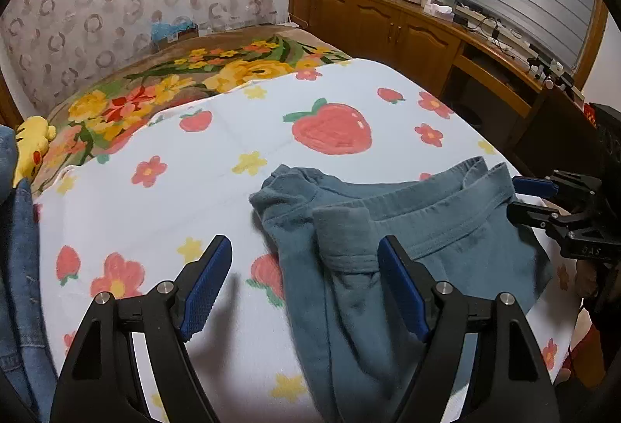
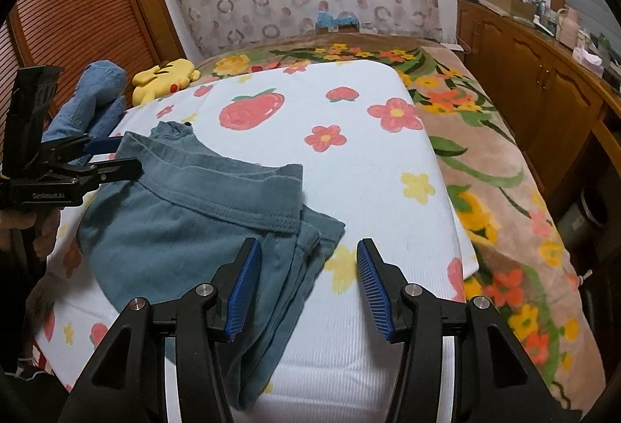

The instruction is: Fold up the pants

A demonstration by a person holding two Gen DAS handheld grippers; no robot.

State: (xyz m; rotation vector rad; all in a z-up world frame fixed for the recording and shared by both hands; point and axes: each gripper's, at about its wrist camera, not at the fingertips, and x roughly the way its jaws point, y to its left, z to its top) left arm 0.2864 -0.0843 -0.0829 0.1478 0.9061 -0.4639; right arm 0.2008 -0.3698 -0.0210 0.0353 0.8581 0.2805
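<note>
Blue-grey pants (image 1: pixel 407 229) lie folded on a white strawberry-print sheet (image 1: pixel 163 213), waistband toward the far side and a cuff laid over it. My left gripper (image 1: pixel 305 248) hovers open just above their left part, pads apart and touching no cloth. In the right wrist view the pants (image 2: pixel 186 225) lie left of centre. My right gripper (image 2: pixel 308 248) stands open over their right edge, holding nothing. The left gripper (image 2: pixel 116 155) shows at the waistband's far left corner, and the right gripper (image 1: pixel 531 200) appears at the waistband's right end.
A yellow plush toy (image 2: pixel 165 77) and a denim garment (image 2: pixel 93 101) lie at the sheet's far left. A floral blanket (image 2: pixel 496 167) covers the bed beyond the sheet. A wooden cabinet (image 1: pixel 388 19) with clutter runs along the right. A hand (image 2: pixel 42 229) holds the left gripper.
</note>
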